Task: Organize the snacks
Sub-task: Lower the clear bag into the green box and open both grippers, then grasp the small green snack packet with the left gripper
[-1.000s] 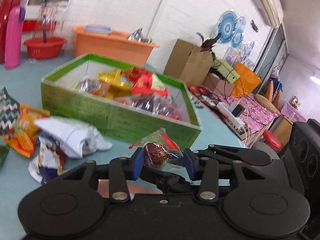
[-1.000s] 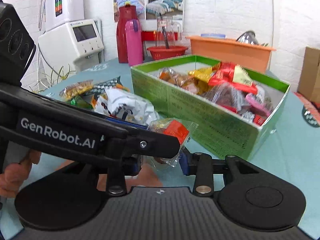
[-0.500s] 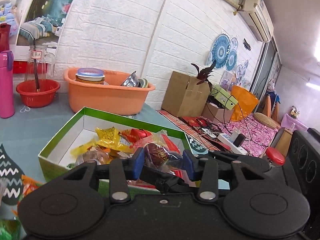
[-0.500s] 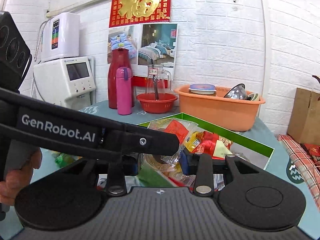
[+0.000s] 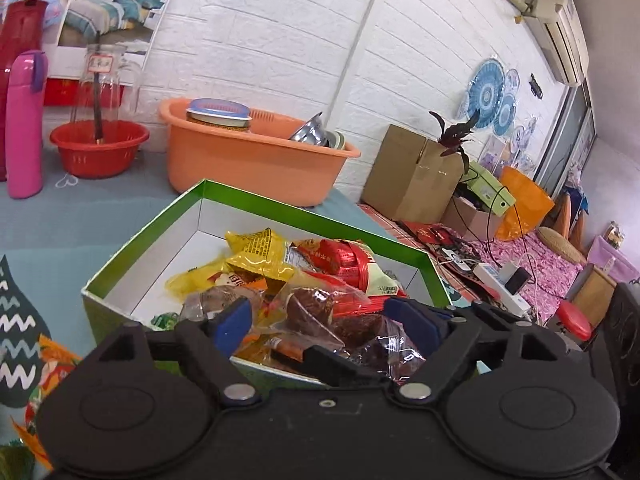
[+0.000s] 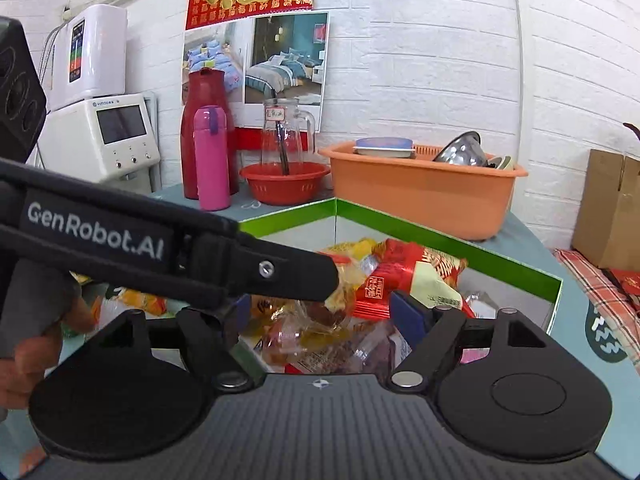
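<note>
Your left gripper [image 5: 320,320], black with blue pads, hangs over the near wall of the green cardboard box with white inner walls [image 5: 120,280], which stands on the pale blue table [image 5: 72,224] in front of the orange plastic tub [image 5: 248,168]. Its jaws are opening wide, and the clear-wrapped dark brown snack [image 5: 312,312] lies between the pads but is no longer pinched; it appears to rest on the heap of wrapped snacks [image 5: 320,264] inside the box. Your right gripper [image 6: 320,316], also black with blue pads, is beside it over the same near wall, its jaws likewise opening. A clear packet with amber contents [image 6: 320,320] sits between its pads, seemingly free and settling onto the heap.

For a clean release, hold both grippers level above the box until each wrapper has dropped clear of the pads; crinkly film tends to cling. Then draw straight back over the near wall, jaws wide, so no corner of film is dragged out. More packets [image 5: 44,364] lie on the table beside the left wall of the box, and they look to be your next pick.
</note>
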A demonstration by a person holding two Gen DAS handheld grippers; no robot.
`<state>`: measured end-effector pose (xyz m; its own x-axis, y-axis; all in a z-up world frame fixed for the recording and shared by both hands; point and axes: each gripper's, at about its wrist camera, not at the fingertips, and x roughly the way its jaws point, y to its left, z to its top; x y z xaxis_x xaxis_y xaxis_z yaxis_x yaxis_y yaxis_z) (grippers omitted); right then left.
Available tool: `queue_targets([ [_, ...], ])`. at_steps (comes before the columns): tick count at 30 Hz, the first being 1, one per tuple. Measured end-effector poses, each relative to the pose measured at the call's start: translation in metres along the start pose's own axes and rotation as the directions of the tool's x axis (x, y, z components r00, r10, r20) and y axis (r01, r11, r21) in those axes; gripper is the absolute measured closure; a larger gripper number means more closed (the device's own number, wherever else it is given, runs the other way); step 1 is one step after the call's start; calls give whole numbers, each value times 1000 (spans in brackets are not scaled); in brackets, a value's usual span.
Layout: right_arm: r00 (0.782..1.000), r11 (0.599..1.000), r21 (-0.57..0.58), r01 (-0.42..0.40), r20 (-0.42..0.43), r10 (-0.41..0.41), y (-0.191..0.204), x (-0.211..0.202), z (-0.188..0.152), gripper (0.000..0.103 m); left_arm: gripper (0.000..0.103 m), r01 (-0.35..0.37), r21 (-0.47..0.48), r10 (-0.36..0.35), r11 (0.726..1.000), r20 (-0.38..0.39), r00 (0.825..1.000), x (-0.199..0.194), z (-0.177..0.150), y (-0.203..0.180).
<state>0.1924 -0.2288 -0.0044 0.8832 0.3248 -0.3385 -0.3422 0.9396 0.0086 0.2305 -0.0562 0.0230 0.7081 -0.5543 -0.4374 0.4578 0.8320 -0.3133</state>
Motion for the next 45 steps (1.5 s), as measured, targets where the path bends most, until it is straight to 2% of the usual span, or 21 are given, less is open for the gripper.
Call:
queue_targets([
  [5, 1000, 1000, 15, -9, 15, 9, 3, -17, 5, 0, 0, -5, -27, 5, 1000, 23, 1000, -29, 3, -6],
  [9, 999, 999, 42, -19, 37, 17, 9, -42, 16, 0, 0, -23, -87, 27, 996, 53, 998, -71, 6, -4],
  [14, 994, 993, 77, -91, 62, 87, 19, -72, 23, 0, 0, -130, -101, 139, 986, 96, 986, -126, 0, 7],
  [19, 986, 983, 85, -161, 56, 156, 37, -86, 19, 0, 0, -234, -162, 250, 959, 86, 964, -157, -21, 37],
  [24, 978, 977, 56, -207, 17, 206, 60, -87, 11, 0, 0, -305, -221, 318, 926, 24, 948, -157, -48, 72],
  [29, 975, 974, 47, -222, -18, 223, 73, -82, 4, 0, 1, -329, -253, 330, 910, -40, 943, -135, -59, 101],
  [33, 974, 975, 52, -218, -45, 220, 75, -79, -4, 0, 1, -361, -262, 365, 895, -34, 930, -121, -64, 113],
  [35, 974, 975, 60, -214, -67, 218, 76, -75, -8, 0, 2, -363, -270, 364, 892, -47, 930, -112, -65, 121],
  [38, 967, 971, 73, -227, -104, 233, 79, -67, -14, 0, 33, -363, -256, 359, 896, -64, 931, -105, -68, 125],
  [39, 963, 969, 74, -235, -117, 243, 81, -64, -17, 0, 56, -353, -246, 347, 903, -69, 935, -105, -69, 124],
  [40, 959, 967, 75, -244, -130, 252, 84, -61, -20, 0, 57, -334, -244, 325, 910, -80, 942, -106, -69, 123],
  [45, 936, 956, 96, -278, -194, 292, 97, -37, -27, 0, 57, -297, -236, 282, 925, -94, 955, -124, -81, 108],
])
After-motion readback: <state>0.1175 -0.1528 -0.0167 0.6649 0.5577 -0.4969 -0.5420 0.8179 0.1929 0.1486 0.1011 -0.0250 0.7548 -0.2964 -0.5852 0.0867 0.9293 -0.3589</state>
